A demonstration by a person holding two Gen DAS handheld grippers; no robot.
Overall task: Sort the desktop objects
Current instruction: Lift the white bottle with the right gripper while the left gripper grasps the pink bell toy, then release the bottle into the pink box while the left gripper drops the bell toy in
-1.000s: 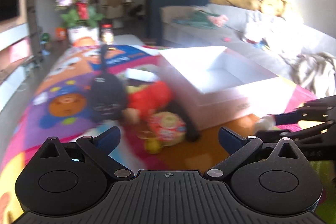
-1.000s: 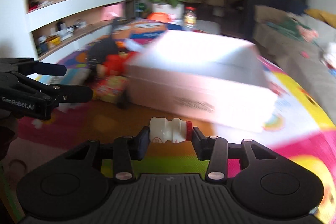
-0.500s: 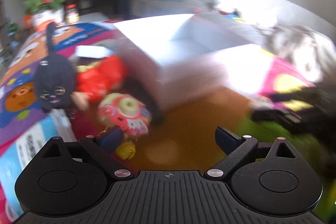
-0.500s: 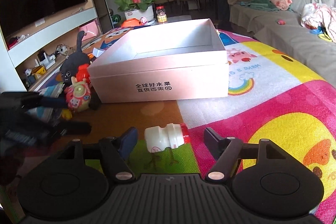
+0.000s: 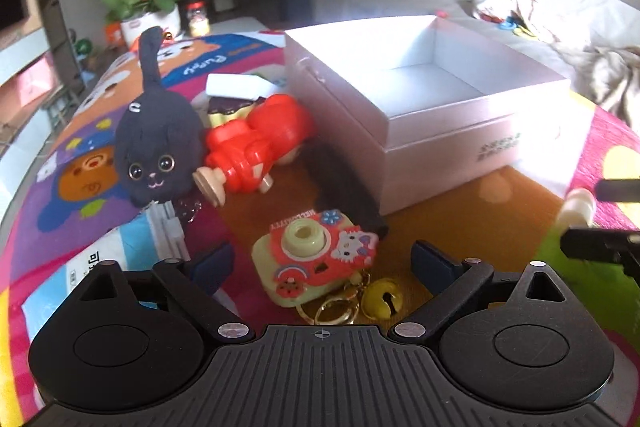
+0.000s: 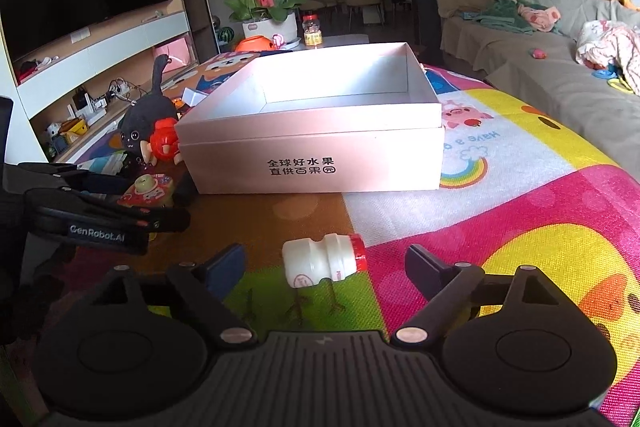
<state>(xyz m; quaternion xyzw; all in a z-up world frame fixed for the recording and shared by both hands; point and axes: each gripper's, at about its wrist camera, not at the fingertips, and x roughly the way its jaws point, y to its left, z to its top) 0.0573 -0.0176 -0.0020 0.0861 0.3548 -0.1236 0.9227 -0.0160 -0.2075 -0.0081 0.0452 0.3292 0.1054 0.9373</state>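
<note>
A small white bottle [image 6: 320,263] with a red cap lies on its side on the play mat. My right gripper [image 6: 324,263] straddles it with jaws opening, and neither pad touches it. In the left wrist view my left gripper [image 5: 322,261] hangs low over a red and yellow toy camera [image 5: 308,239] with a bell keychain [image 5: 380,301]. Its jaws are closing and the pads stand clear of the toy. The open white box [image 6: 312,163] stands just behind, with nothing showing inside. A black cat plush [image 5: 156,143] and a red toy [image 5: 260,143] lie to the box's left.
A tissue pack [image 5: 120,259] lies by the left fingers. Beyond the mat are a flower pot [image 6: 266,3], a TV shelf [image 6: 80,67] on the left and a sofa [image 6: 560,75] with clothes on the right. The colourful mat [image 6: 520,211] stretches bare to the right.
My right gripper opened and let go of the bottle, which now lies on the mat. My left gripper sank toward the toy camera and its jaws narrowed.
</note>
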